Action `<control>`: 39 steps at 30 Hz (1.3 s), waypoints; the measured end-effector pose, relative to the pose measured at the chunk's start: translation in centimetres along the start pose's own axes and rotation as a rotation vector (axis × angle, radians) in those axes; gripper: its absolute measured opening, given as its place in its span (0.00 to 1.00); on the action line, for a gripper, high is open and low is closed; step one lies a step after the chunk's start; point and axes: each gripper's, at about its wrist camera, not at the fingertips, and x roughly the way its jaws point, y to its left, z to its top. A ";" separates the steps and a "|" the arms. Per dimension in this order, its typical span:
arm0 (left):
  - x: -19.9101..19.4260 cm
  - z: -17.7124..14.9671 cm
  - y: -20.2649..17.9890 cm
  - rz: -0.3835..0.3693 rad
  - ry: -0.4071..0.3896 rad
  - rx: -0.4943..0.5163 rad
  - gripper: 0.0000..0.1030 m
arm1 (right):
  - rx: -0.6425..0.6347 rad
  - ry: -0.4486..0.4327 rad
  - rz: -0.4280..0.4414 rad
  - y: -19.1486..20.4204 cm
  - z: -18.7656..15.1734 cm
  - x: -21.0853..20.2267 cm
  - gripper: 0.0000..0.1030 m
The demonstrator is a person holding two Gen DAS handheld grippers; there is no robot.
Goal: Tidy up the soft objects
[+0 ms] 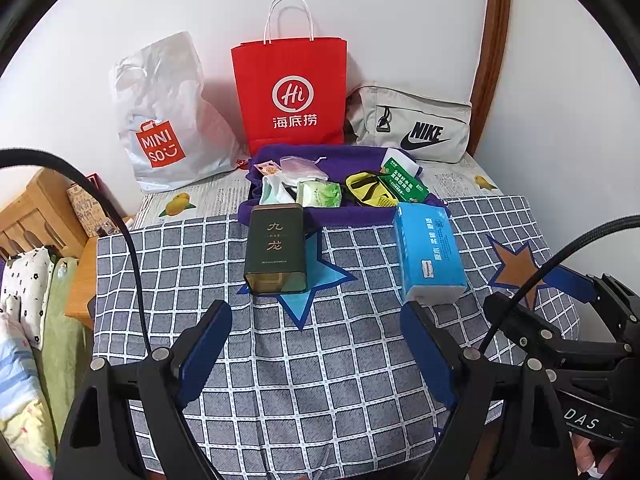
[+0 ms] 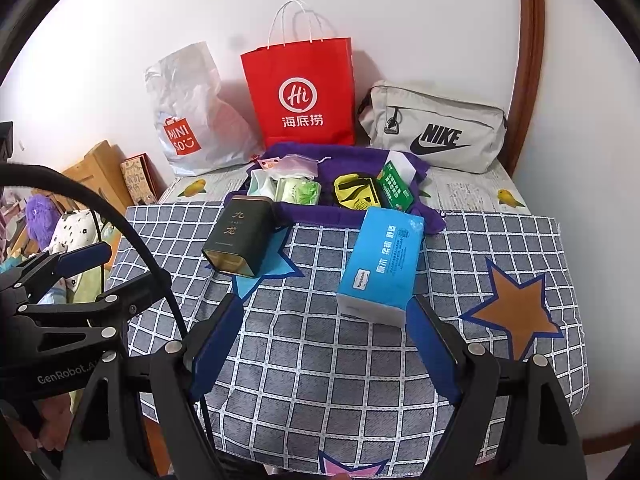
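Observation:
A blue tissue pack (image 1: 430, 254) (image 2: 382, 266) and a dark green tin (image 1: 276, 250) (image 2: 239, 236) lie on the checked cloth (image 1: 320, 360) (image 2: 340, 360). Behind them a purple cloth (image 1: 340, 216) (image 2: 352, 216) holds small packets, a yellow-black pouch (image 1: 370, 194) (image 2: 356, 194) and a green box (image 1: 404, 184) (image 2: 394, 184). My left gripper (image 1: 320, 344) is open and empty, just short of the tin and the tissue pack. My right gripper (image 2: 326, 340) is open and empty, its right fingertip (image 2: 420, 312) beside the tissue pack's near end.
A white Miniso bag (image 1: 164, 120) (image 2: 192, 120), a red paper bag (image 1: 290, 96) (image 2: 302, 92) and a grey Nike bag (image 1: 416, 124) (image 2: 432, 128) stand against the back wall. A wooden bed frame (image 1: 36, 208) and bedding (image 1: 24, 320) lie left.

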 end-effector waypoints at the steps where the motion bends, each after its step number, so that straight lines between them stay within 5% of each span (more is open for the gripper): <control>1: 0.0 0.0 0.0 0.001 0.001 0.001 0.83 | 0.001 -0.001 0.000 0.0 0.0 0.0 0.81; 39: 0.6 0.0 0.5 0.008 0.010 -0.008 0.83 | 0.004 0.010 -0.006 -0.1 0.2 0.6 0.81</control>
